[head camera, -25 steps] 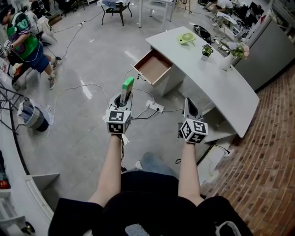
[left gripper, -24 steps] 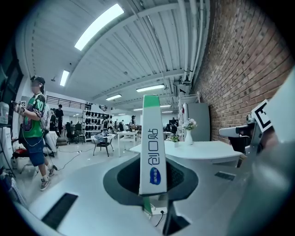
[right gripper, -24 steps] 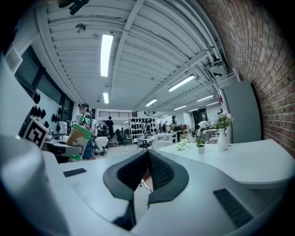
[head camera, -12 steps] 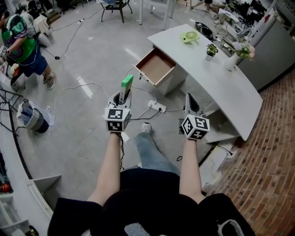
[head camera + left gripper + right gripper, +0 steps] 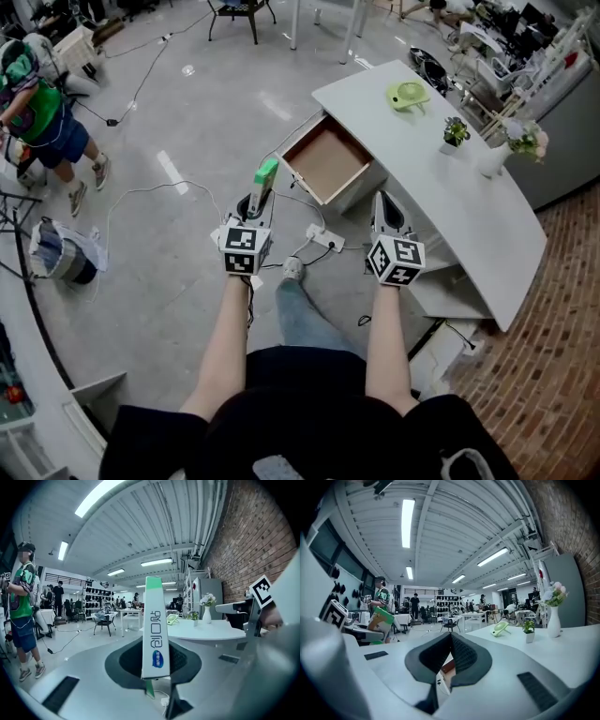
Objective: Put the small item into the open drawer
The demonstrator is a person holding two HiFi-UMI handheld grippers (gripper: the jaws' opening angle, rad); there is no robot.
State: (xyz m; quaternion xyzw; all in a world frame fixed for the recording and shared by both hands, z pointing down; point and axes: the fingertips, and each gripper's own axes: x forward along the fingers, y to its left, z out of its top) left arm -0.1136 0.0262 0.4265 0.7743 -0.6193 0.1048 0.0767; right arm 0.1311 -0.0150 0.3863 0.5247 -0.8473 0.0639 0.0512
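Observation:
A slim green and white box [image 5: 265, 178] stands upright between the jaws of my left gripper [image 5: 255, 202], which is shut on it. In the left gripper view the box [image 5: 153, 630] rises straight up from the left gripper [image 5: 152, 667]. The open drawer [image 5: 328, 161], brown inside and with nothing in it, juts from the white desk [image 5: 459, 211] a little ahead and to the right of the box. My right gripper [image 5: 386, 210] hangs beside the desk's front, shut with nothing in it; in its own view the right gripper [image 5: 451, 639] has its pads touching at the tips.
On the desk stand a green fan [image 5: 409, 95], a small potted plant [image 5: 456, 131] and a white vase of flowers [image 5: 495, 157]. A power strip [image 5: 325, 240] and cables lie on the floor below the drawer. A person [image 5: 39, 112] stands far left near a bag [image 5: 61, 251].
The desk and drawer have come closer and lower in the head view as the person walks forward. Both grippers keep their pose, and the box stays in the left one.

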